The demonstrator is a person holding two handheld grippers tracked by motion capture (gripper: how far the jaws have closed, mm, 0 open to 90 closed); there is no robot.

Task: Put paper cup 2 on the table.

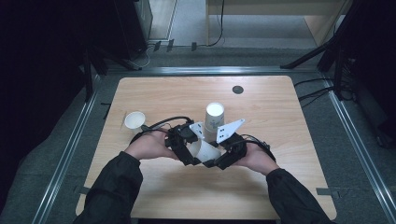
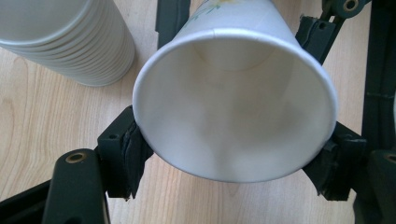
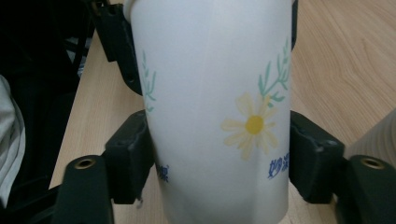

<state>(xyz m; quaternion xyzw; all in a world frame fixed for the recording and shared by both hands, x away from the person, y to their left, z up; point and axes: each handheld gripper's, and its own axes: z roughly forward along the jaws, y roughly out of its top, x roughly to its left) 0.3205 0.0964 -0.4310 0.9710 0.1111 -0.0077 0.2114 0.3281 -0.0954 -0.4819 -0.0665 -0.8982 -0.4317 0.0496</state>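
A person's two hands met near the middle of the wooden table [image 1: 154,95], and between them lay a white paper cup [image 1: 205,150] on its side, held clear of the tabletop as far as the high view let one judge. The left gripper [image 1: 190,151] pinched the cup near its open rim: in the left gripper view both black pads pressed against the wall just behind the rim, which bulged out of round between them, and the mouth of the cup [image 2: 236,100] faced the camera, its base dim at the far end. The right gripper [image 1: 219,156] clamped the same cup [image 3: 215,112] lower on its body, one pad on each side of the printed daisy; the rim and the base were both cut off by the frame there, and the blue lettering beside the pads was half hidden. In the high view the grey plates and the black frames covered most of the cup, so only a strip of white wall showed.

Just behind the grippers stood a stack of cups [image 1: 214,119], upright; the left gripper view caught its ribbed side [image 2: 70,42], cropped at the top. A single cup [image 1: 134,121] stood apart to the left, near the left hand [image 1: 148,147]. A dark round disc [image 1: 237,89] sat on the far part of the table, too small to identify.
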